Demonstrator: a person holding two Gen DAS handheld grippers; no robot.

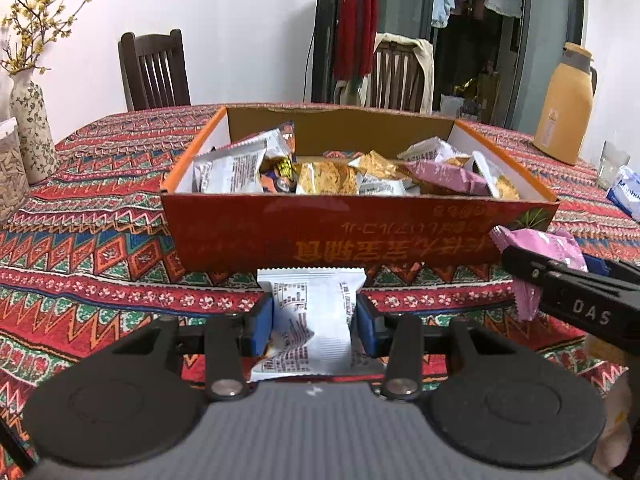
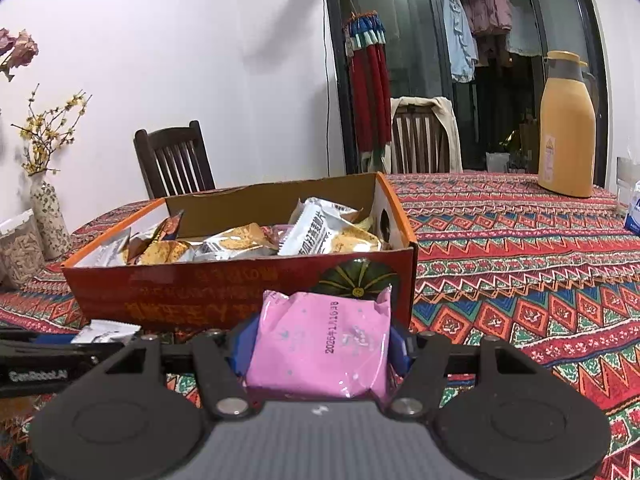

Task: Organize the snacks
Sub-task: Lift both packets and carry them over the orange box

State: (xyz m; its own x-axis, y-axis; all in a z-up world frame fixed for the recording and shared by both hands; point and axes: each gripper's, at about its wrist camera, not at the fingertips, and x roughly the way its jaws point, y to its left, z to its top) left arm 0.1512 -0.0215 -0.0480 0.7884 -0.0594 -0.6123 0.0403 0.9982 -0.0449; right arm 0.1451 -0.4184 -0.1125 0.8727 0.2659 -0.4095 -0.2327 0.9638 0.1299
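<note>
Surface: patterned cloth (image 1: 100, 240), chairs and wall beyond.
Box (image 1: 360, 232): mid-surface, full of snack packets.
Left gripper (image 1: 314, 322): pads clamped on a white packet (image 1: 312, 308), near side of box.
Right gripper (image 2: 318, 350): pads pressed on a pink packet (image 2: 320, 344), near box's right corner.

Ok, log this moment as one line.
left gripper: shut on white packet | right gripper: shut on pink packet | snack box: ahead, part-filled

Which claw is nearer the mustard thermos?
Right. The right claw, clamped on a pink packet, sits on the thermos side; the left claw is farther, by the box's middle.
</note>
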